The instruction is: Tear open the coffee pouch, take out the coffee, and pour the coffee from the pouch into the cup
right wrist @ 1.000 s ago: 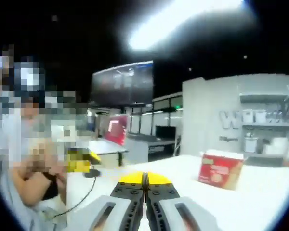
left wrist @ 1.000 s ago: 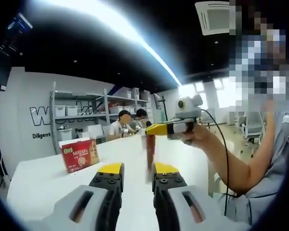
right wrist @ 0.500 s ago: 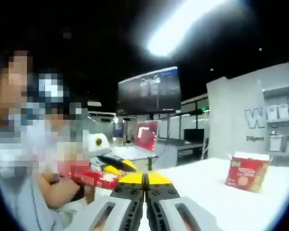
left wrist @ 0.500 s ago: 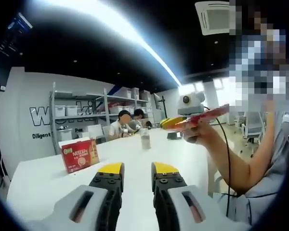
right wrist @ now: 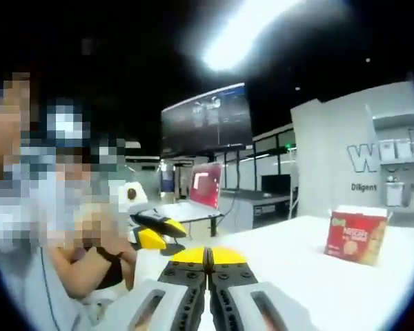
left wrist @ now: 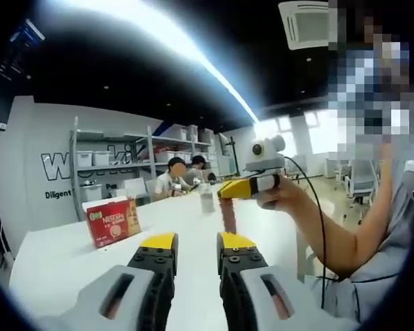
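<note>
In the left gripper view my left gripper stands open over the white table, with nothing between its jaws. Beyond it my right gripper, held in a person's hand, is shut on the top end of a slim red-brown coffee pouch that hangs straight down above the table. A small clear cup stands farther back on the table. In the right gripper view my right gripper has its jaws pressed together; the pouch is hidden there. The left gripper shows at the left, open.
A red Nescafe box stands on the table. Shelves with white bins line the back wall, where people sit. A laptop and a large monitor stand beyond the table's edge. The person's forearm is at the right.
The right gripper hung the pouch downward, swung it up to about level half a second ago, and has now brought it back down. The left gripper has stayed still and open.
</note>
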`<state>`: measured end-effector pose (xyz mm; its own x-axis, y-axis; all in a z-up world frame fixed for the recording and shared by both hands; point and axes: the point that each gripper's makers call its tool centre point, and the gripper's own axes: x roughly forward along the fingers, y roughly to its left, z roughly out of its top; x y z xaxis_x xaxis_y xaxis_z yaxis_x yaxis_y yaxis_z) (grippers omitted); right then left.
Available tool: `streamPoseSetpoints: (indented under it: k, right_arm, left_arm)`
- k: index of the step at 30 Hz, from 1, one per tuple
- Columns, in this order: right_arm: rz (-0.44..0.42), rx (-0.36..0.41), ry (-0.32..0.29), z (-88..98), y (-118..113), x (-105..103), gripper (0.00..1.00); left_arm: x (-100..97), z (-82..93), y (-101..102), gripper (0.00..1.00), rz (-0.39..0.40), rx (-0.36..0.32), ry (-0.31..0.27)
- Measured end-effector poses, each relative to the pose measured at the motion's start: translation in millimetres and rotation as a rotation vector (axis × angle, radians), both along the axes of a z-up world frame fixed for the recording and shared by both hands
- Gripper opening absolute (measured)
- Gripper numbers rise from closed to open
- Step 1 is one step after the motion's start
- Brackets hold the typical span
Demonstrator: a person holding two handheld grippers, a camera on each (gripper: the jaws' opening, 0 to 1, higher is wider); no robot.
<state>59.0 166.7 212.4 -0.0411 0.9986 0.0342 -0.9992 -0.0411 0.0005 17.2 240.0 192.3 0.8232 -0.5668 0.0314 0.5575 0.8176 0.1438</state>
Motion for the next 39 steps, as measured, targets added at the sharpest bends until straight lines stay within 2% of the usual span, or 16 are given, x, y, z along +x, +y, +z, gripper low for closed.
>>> streamPoseSetpoints:
  k: [8, 14, 17, 22, 33, 34, 36, 37, 38, 39]
  right_arm:
    - [0.064, 0.012, -0.003, 3.4, 3, -16, 0.0]
    - [0.074, 0.001, 0.006, -0.7, 5, -14, 0.01]
    - [0.105, -0.011, 0.004, -3.2, 9, -22, 0.01]
    - [0.205, 0.012, -0.008, 4.3, 12, -46, 0.01]
    - [0.303, 0.046, -0.016, 11.9, 11, -69, 0.01]
    - [0.304, 0.046, -0.018, 12.0, 11, -70, 0.01]
    - [0.32, 0.06, -0.014, 14.5, 10, -73, 0.01]
    - [0.332, 0.061, -0.013, 15.0, 9, -75, 0.01]
    - [0.33, 0.065, -0.017, 15.5, 9, -75, 0.01]
    - [0.336, 0.069, -0.014, 16.6, 7, -76, 0.01]
  left_arm:
    - [3.9, -7.4, -15, 0.25, -0.03, 0.028, 0.015]
    - [1.9, -10.0, -29, 0.25, -0.082, 0.038, 0.016]
    - [-2.5, -8.4, -43, 0.26, -0.155, 0.009, 0.018]
    - [-8.4, -9.2, -62, 0.26, -0.257, -0.039, 0.038]
    - [-9.3, -11.9, -67, 0.28, -0.287, -0.049, 0.04]
    - [-14.0, -10.2, -73, 0.28, -0.327, -0.077, 0.047]
    - [-24.4, -15.3, -80, 0.13, -0.393, -0.087, 0.1]
    - [-26.5, -15.6, -82, 0.12, -0.408, -0.095, 0.114]
    - [-27.5, -12.3, -84, 0.11, -0.423, -0.089, 0.086]
    - [-28.9, -11.8, -84, 0.1, -0.424, -0.1, 0.095]
